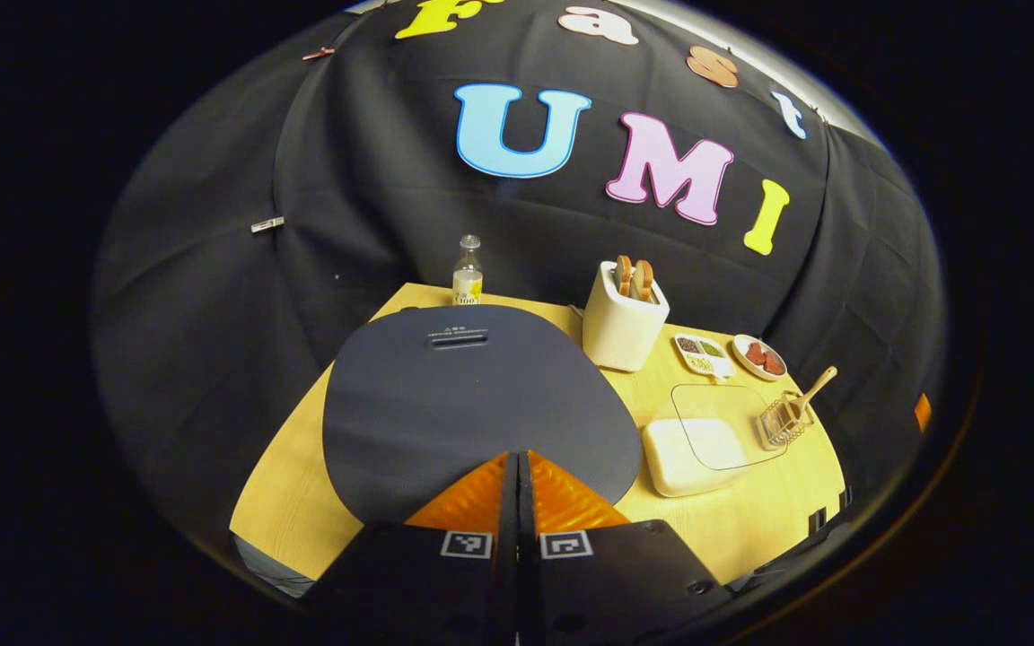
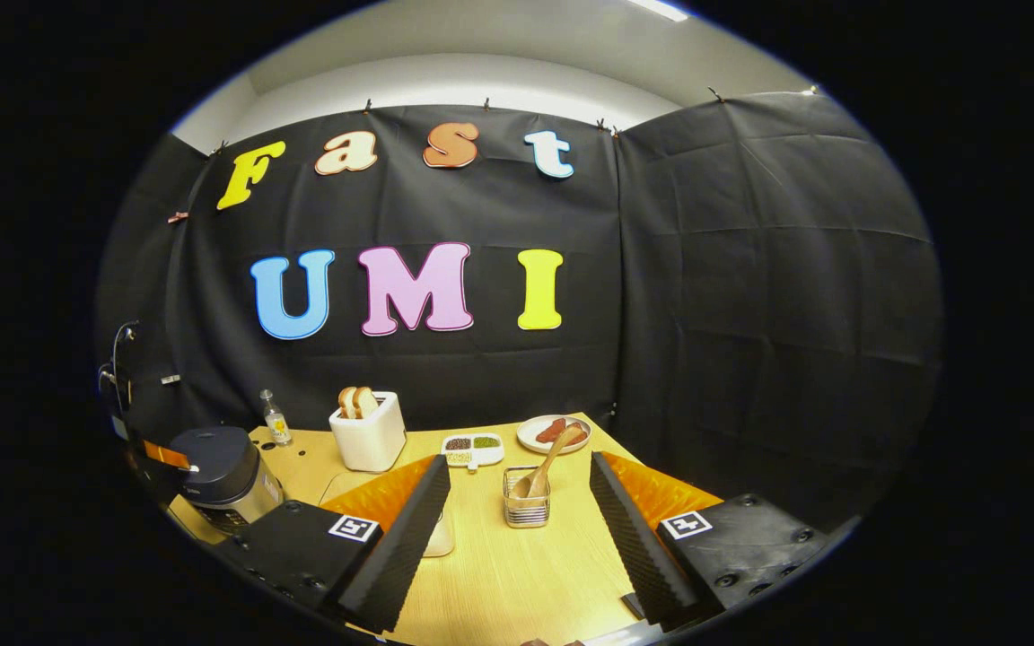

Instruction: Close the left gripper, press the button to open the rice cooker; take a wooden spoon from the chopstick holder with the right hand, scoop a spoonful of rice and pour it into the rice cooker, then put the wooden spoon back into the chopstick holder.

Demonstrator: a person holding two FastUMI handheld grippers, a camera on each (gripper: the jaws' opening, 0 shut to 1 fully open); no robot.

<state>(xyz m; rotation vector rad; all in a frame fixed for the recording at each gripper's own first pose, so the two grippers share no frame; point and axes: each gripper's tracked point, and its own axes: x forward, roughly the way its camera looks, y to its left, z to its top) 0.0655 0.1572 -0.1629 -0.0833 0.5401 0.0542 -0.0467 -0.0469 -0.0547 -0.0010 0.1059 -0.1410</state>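
Rice cooker: dark rounded lid, shut, slot-shaped vent near its far edge; metallic body seen in the right gripper view, standing at the left end of the wooden table. Wooden spoon: pale wood, bowl down, handle leaning up and to the right, standing in the holder, a small wire basket upright on the table right of the cooker. Rice container: white rounded box with a clear lid, between cooker and holder.
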